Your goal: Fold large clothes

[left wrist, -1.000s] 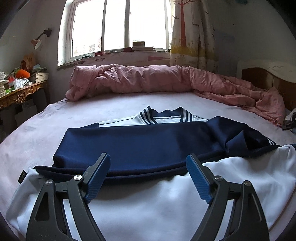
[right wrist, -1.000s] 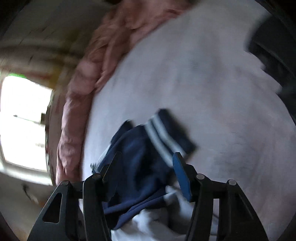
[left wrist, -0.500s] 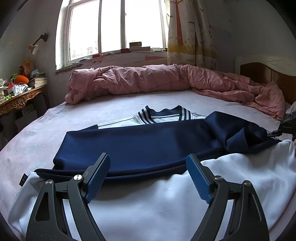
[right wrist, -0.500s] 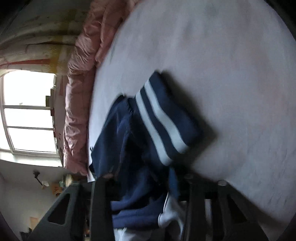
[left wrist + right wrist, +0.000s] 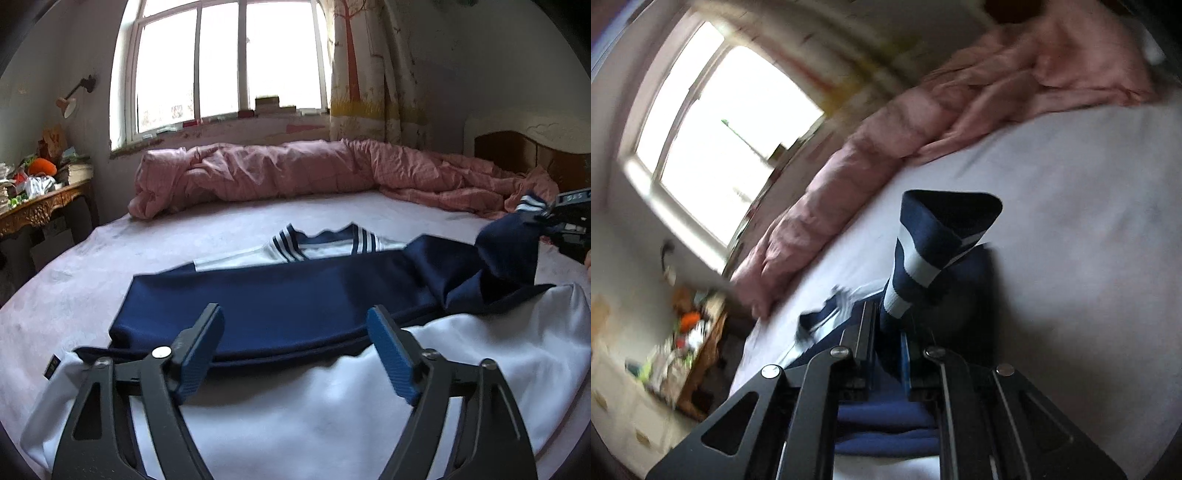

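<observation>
On the pink-sheeted bed [image 5: 110, 251] lay a white and navy sweatshirt [image 5: 295, 406], its striped collar [image 5: 321, 242] toward the rumpled pink quilt [image 5: 295, 170] under the window [image 5: 229, 62]. The left gripper [image 5: 295, 350] hovered over the white body, its jaws having just narrowed a little, wide apart with nothing pinched between the blue pads. The right gripper [image 5: 890, 343] had just closed on the navy sleeve [image 5: 509, 251], just behind its white-striped cuff [image 5: 934, 240], and held it lifted off the sheet at the garment's right side.
</observation>
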Tool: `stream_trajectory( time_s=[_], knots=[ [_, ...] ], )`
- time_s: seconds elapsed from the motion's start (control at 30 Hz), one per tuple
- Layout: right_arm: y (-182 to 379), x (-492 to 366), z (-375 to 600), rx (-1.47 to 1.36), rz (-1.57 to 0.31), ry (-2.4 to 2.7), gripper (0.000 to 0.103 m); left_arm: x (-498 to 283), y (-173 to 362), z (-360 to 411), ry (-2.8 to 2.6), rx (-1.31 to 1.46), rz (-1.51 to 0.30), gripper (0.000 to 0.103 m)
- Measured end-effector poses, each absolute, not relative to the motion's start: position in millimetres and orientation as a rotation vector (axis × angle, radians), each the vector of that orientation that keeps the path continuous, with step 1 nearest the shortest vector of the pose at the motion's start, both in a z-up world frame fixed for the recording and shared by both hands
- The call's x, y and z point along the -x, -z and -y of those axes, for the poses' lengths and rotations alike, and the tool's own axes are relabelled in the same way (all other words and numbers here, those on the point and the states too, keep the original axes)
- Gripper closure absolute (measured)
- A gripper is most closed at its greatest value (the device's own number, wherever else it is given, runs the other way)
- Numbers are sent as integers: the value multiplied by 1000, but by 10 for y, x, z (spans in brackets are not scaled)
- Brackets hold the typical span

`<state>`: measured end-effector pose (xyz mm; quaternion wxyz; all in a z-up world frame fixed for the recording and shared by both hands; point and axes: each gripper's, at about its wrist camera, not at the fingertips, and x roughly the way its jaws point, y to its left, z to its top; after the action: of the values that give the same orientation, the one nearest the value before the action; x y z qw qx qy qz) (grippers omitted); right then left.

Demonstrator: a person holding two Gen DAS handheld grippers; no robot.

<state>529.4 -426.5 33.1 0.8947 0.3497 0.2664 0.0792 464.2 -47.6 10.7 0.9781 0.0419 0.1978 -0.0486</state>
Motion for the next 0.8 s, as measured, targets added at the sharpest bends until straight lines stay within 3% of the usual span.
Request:
stream_trajectory(
  time_s=[0.2, 0.4, 0.5, 0.57, 0.73, 0.8],
  knots=[
    [-315, -5416, 3534, -553, -648, -238, 91, -4652, -170, 368, 65, -58, -383, 45],
    [-139, -5521, 3027, -415, -793, -283, 88, -4640, -144, 443, 73, -90, -385, 47],
    [-112, -5508, 3159, -505, -806, -292, 76, -4619, -143, 491, 79, -110, -378, 47],
    [-174, -5454, 3313, -561, -773, -296, 51, -4602, -144, 513, 85, -117, -377, 46],
    [-456, -5255, 3641, -615, -680, -292, 51, -4550, -222, 592, 189, -76, -398, 45],
    [-527, -5170, 3810, -659, -649, -244, 51, -4522, -266, 688, 256, -67, -411, 37]
  ],
)
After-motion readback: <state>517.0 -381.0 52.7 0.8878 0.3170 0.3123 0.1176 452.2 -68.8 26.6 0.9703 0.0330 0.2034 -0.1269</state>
